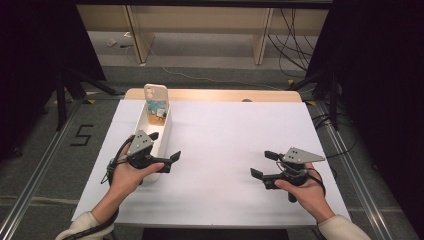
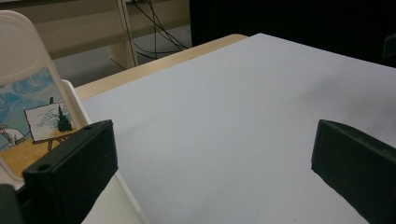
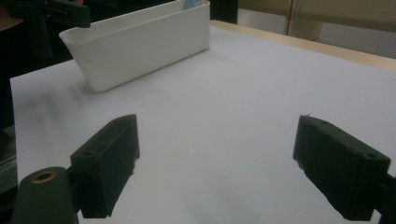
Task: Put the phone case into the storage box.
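At left of centre in the high view, the left gripper (image 1: 164, 145) hangs with jaws spread and empty over the white bin (image 1: 161, 131), where a phone case (image 1: 156, 101) stands, seemingly leaning on the far wall. At lower right, the right gripper (image 1: 263, 164) hovers agape over the white table (image 1: 225, 140), holding nothing.

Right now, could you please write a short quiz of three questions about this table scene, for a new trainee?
1. True or false: the left tool has its jaws closed on the phone case with a painted picture.
2. Where does the phone case stand? A) flat on the white sheet B) upright in the far end of the long white plastic bin C) in the right tool
3. Fill in: the jaws of the right tool are ____ with nothing between them.

Key: 1 false, its jaws are apart, over the bin's near end. 2 B. 3 open.
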`<state>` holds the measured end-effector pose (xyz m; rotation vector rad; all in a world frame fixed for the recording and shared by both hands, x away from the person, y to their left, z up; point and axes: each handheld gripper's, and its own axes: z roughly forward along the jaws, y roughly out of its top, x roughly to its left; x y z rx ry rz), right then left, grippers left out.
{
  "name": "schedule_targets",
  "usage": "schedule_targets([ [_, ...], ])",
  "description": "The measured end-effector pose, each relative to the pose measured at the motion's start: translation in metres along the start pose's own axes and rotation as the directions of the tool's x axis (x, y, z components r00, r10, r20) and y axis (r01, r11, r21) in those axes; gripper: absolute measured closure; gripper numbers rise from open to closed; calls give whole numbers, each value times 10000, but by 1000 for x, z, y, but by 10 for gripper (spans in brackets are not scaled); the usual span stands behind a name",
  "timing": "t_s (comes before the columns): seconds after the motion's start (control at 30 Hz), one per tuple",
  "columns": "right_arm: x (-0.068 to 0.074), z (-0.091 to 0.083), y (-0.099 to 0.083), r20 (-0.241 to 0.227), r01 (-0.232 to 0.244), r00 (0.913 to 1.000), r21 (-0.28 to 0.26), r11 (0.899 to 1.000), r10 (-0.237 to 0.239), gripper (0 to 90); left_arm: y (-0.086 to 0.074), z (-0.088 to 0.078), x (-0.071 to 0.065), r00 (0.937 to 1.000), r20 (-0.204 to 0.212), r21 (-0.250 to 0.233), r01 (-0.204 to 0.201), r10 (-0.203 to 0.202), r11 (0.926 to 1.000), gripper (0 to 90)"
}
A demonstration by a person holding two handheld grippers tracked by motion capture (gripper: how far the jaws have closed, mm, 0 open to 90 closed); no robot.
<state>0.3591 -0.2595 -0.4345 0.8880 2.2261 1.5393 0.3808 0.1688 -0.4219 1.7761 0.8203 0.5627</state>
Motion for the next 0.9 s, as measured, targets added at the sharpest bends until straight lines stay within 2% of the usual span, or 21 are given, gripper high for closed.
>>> schedule_targets([
  [0.4,0,0,0,12,2,10000,-1,10000,-2,155,-6,2,-4,9999,142,127,-18,16,9999,0],
  [0.9,-1,0,0,45,7,10000,-43,10000,-7,155,-7,1,-2,10000,51,122,60,-60,9999,0],
])
